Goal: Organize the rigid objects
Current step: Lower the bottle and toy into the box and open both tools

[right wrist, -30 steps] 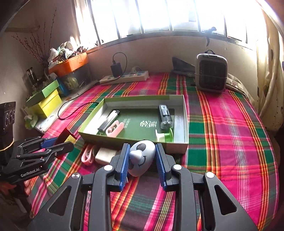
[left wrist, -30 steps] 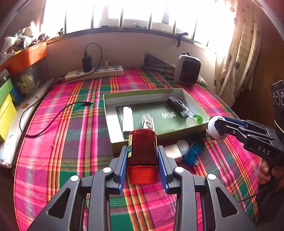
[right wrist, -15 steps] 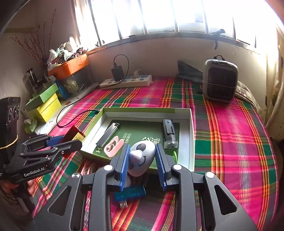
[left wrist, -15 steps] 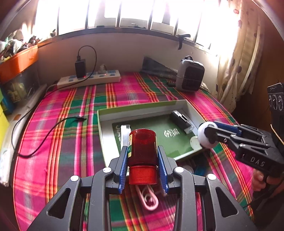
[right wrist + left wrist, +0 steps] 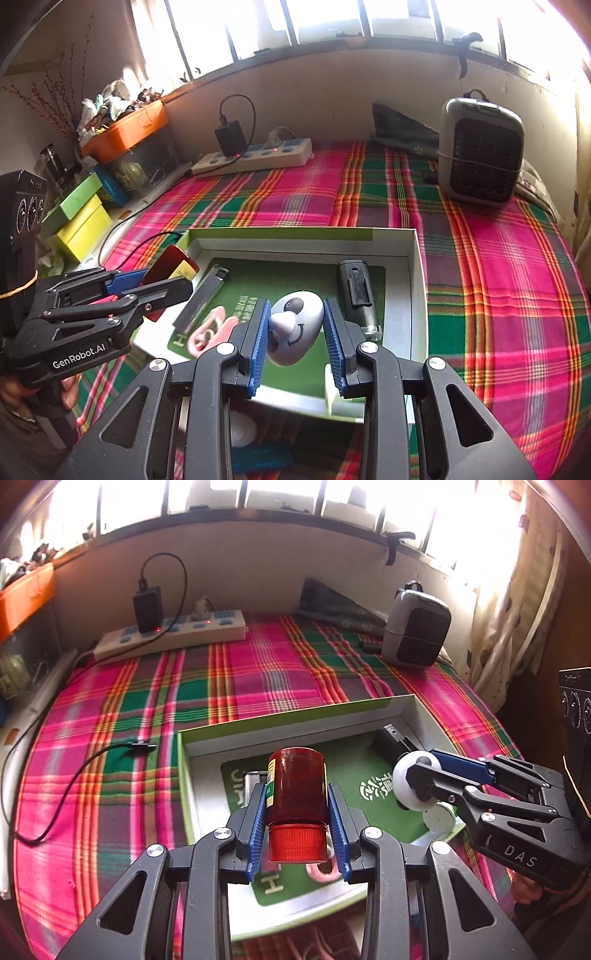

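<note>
Box [image 5: 284, 716]: open, landmark.
Left gripper [image 5: 297, 805]: pinching red bottle [image 5: 297, 794] above box's near-left floor.
Right gripper [image 5: 297, 330]: clamping panda toy [image 5: 295, 325] over box's middle.
Advice: lower onto bare green floor, clear of pink clip [image 5: 207, 332], then release.

Box [image 5: 415, 291] on bench [image 5: 498, 295], middle. Flashlight [image 5: 358, 295] in box, right side. Heater [image 5: 480, 155] behind box, right. Power strip [image 5: 255, 158] behind box, left, near wall. Cable [image 5: 66, 775] left of box.
</note>
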Action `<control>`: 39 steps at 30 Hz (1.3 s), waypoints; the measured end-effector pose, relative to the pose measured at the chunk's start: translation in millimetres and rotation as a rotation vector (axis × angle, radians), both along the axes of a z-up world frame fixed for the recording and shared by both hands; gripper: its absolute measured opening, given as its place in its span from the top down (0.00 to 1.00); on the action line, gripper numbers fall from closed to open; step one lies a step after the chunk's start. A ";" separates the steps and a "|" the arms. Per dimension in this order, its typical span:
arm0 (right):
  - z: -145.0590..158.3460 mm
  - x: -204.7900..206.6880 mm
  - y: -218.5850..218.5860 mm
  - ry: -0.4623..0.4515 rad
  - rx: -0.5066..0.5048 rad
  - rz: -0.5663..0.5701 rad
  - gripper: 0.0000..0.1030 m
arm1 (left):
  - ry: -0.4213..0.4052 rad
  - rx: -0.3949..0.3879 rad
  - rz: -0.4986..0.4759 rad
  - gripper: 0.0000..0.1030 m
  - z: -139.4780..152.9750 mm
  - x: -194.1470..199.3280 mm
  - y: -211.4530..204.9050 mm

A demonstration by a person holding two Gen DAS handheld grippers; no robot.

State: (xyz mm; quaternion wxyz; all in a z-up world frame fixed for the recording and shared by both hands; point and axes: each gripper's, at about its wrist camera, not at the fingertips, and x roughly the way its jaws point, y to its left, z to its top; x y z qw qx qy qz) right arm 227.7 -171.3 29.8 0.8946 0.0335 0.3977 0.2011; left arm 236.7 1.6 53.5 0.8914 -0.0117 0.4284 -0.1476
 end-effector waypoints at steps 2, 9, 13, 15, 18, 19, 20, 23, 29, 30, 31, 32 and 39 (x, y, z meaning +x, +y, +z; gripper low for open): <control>-3.8 6.8 0.5 0.012 -0.004 -0.002 0.70 | 0.006 0.001 -0.011 0.70 -3.0 4.6 -3.3; -13.8 21.5 4.3 0.039 -0.014 0.006 0.70 | 0.039 0.018 -0.018 0.70 -15.6 18.6 -11.1; -18.5 26.0 5.5 0.043 -0.025 0.005 0.70 | 0.049 0.027 -0.024 0.70 -20.8 22.6 -13.3; -19.8 27.5 7.6 0.037 -0.042 0.006 0.70 | 0.051 0.034 -0.023 0.70 -22.6 22.9 -14.8; -23.2 29.6 9.3 0.039 -0.052 0.010 0.70 | 0.042 0.056 -0.026 0.70 -24.5 23.0 -17.5; -24.1 30.2 9.9 0.040 -0.053 0.011 0.70 | 0.044 0.052 -0.028 0.70 -25.2 23.5 -17.5; -24.1 30.5 10.0 0.037 -0.052 0.012 0.70 | 0.045 0.050 -0.030 0.70 -25.6 23.9 -17.3; -23.6 30.5 10.2 0.032 -0.056 0.013 0.70 | 0.057 0.058 -0.026 0.70 -29.4 24.7 -18.0; -24.1 30.5 10.2 0.033 -0.047 0.008 0.70 | 0.069 0.057 -0.025 0.70 -32.8 26.4 -18.3; -24.2 30.7 10.2 0.034 -0.044 0.007 0.70 | 0.070 0.057 -0.025 0.70 -32.7 26.3 -18.2; -24.5 30.8 10.2 0.035 -0.043 0.008 0.70 | 0.069 0.058 -0.024 0.70 -32.7 26.4 -18.0; -24.7 30.8 9.8 0.035 -0.041 0.007 0.70 | 0.070 0.057 -0.023 0.70 -32.6 26.4 -18.0; -25.3 30.6 9.3 0.034 -0.037 0.005 0.70 | 0.072 0.060 -0.027 0.70 -32.7 26.0 -18.2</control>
